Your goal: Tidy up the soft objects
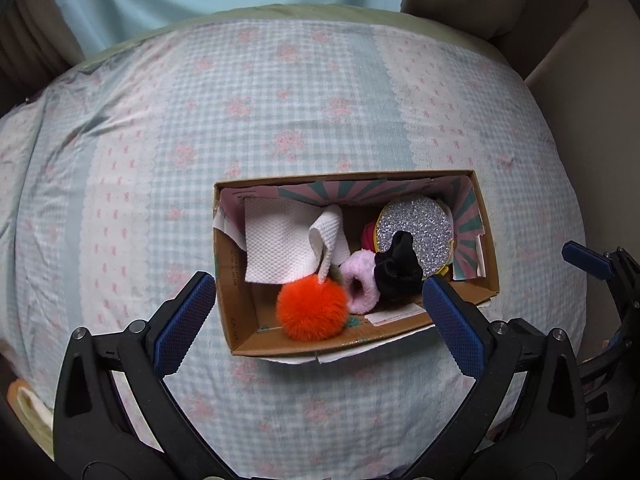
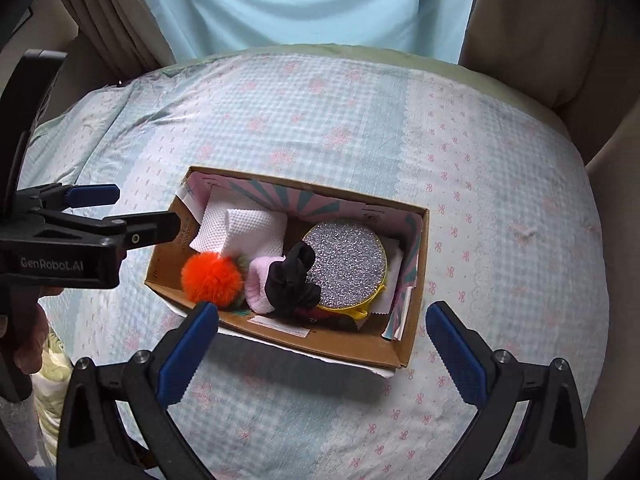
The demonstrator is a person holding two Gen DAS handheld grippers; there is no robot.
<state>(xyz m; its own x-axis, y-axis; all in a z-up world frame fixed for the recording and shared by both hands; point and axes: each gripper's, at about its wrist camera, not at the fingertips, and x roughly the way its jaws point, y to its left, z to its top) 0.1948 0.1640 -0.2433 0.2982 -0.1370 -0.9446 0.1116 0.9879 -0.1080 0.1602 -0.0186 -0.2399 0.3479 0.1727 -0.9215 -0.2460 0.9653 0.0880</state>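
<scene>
An open cardboard box [image 1: 236, 320] [image 2: 414, 320] sits on the bed. Inside lie an orange pompom [image 1: 312, 310] [image 2: 212, 274], a pink fluffy scrunchie [image 1: 360, 280] [image 2: 258, 280], a black scrunchie [image 1: 400, 266] [image 2: 294, 280], a round silver glitter pouch [image 1: 416, 232] [image 2: 346, 264] and a white paper towel [image 1: 280, 244] [image 2: 252, 230]. My left gripper [image 1: 320, 320] is open and empty, hovering over the box's near edge. My right gripper [image 2: 322, 354] is open and empty, above the box's near wall. The left gripper [image 2: 120, 216] also shows at the left of the right wrist view.
The bed has a checked blue and pink floral quilt [image 1: 280, 100] [image 2: 480, 160]. A light blue curtain [image 2: 304, 0] hangs behind it, with beige cushions [image 2: 540, 32] at the right. The right gripper's finger [image 1: 588, 260] shows at the left wrist view's right edge.
</scene>
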